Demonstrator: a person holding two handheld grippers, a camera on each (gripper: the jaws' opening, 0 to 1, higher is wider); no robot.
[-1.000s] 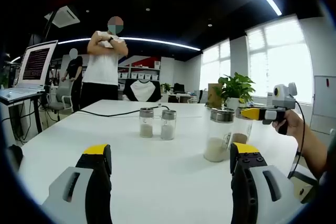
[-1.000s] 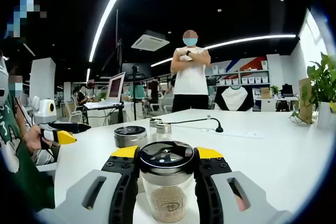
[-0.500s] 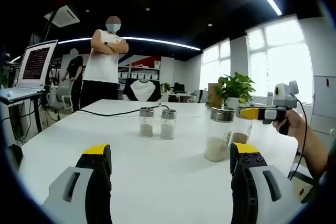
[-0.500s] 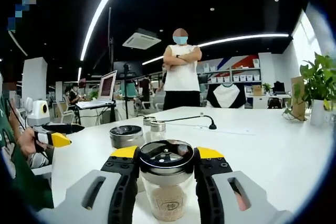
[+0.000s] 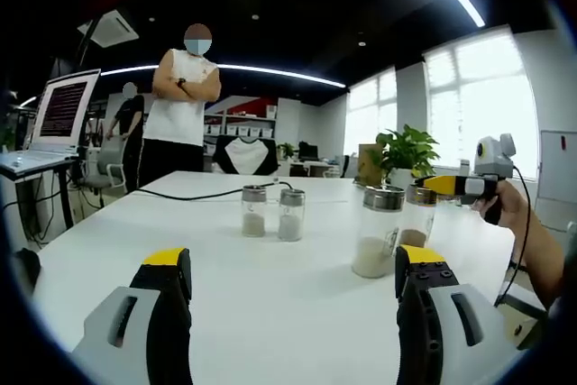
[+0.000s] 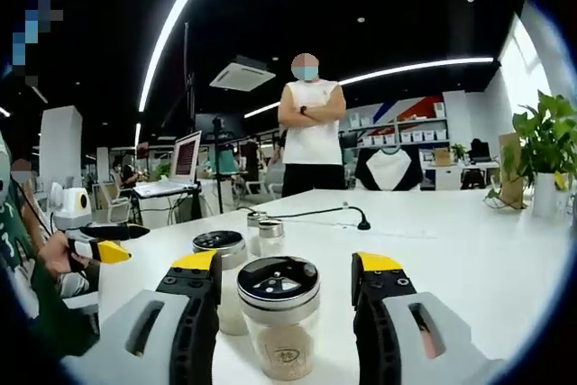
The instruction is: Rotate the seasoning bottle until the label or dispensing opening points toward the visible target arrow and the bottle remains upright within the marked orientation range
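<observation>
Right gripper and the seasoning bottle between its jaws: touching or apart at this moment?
Apart. The right gripper view shows the right gripper open, with table visible on both sides between its jaws and the seasoning bottle.

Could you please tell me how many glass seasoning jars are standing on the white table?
4: two small silver-capped jars side by side mid-table, one larger jar of white powder, one between the right gripper's open fingers.

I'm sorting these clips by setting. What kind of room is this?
Most likely an open-plan office or lab: a long white table, a laptop on a stand, shelves along the far wall, a potted plant near large windows, and a person standing.
</observation>
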